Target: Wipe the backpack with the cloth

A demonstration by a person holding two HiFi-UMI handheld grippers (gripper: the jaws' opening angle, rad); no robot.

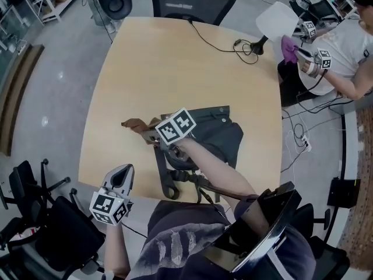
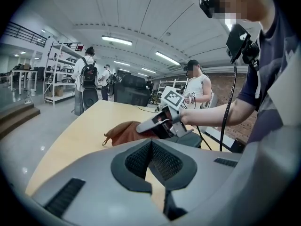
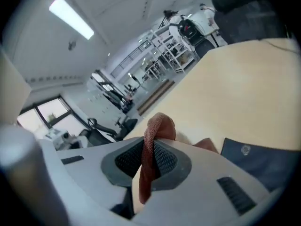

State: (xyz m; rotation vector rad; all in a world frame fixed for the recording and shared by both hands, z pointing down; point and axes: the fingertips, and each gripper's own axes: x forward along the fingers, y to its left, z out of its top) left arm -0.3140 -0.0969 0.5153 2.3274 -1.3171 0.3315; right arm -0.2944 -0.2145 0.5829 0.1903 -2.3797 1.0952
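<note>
Nearest, by the table's [image 1: 175, 63] near edge, the left gripper [image 1: 123, 171] hovers with its fingers together on nothing, well apart from the backpack. Just beyond it, the backpack's straps [image 1: 166, 178] trail toward the person. The right gripper [image 1: 150, 136] has its fingers clamped on the brown cloth [image 1: 134, 124], which folds limply over their tips and drapes onto the table just beside the backpack's left edge. The dark grey backpack [image 1: 218, 134] lies flat mid-table. It looks soft and light, so it will likely bunch or slide under a wipe, and pinning a strap or seam with the free gripper seems wise. The cloth looks thin and floppy, best pinched at a gathered fold. No brand can be read: a rivet [image 3: 244, 149] on the backpack is too small, and the grippers carry only square markers. Farther off lies a cable [image 1: 224, 46].
</note>
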